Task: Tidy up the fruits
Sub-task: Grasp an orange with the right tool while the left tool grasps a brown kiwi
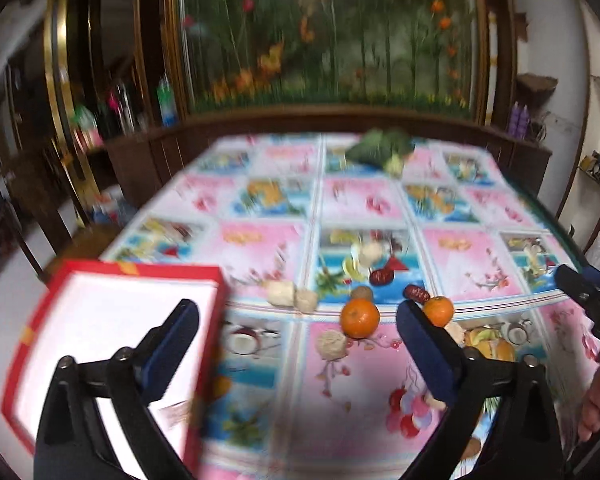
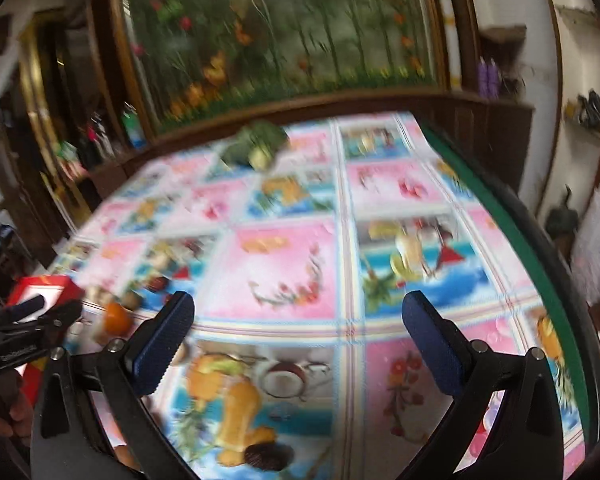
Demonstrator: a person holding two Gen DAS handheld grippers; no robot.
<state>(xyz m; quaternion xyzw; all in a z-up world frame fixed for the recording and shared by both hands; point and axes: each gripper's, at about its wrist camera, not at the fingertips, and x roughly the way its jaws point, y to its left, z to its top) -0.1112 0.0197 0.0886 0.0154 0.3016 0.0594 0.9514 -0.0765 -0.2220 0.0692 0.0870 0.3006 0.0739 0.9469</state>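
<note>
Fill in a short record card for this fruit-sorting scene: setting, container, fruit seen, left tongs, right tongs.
setting: table under a patterned tablecloth printed with fruit and flowers
container: red box with a white inside, open, nothing seen in it, at the table's left side
fruit seen: two oranges, two dark red dates, several pale pieces too blurred to name
left tongs: open, holding nothing
right tongs: open, holding nothing

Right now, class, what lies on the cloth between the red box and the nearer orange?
In the left wrist view, two pale lumpy pieces lie between the red box and the nearer orange; blur hides what they are.
</note>
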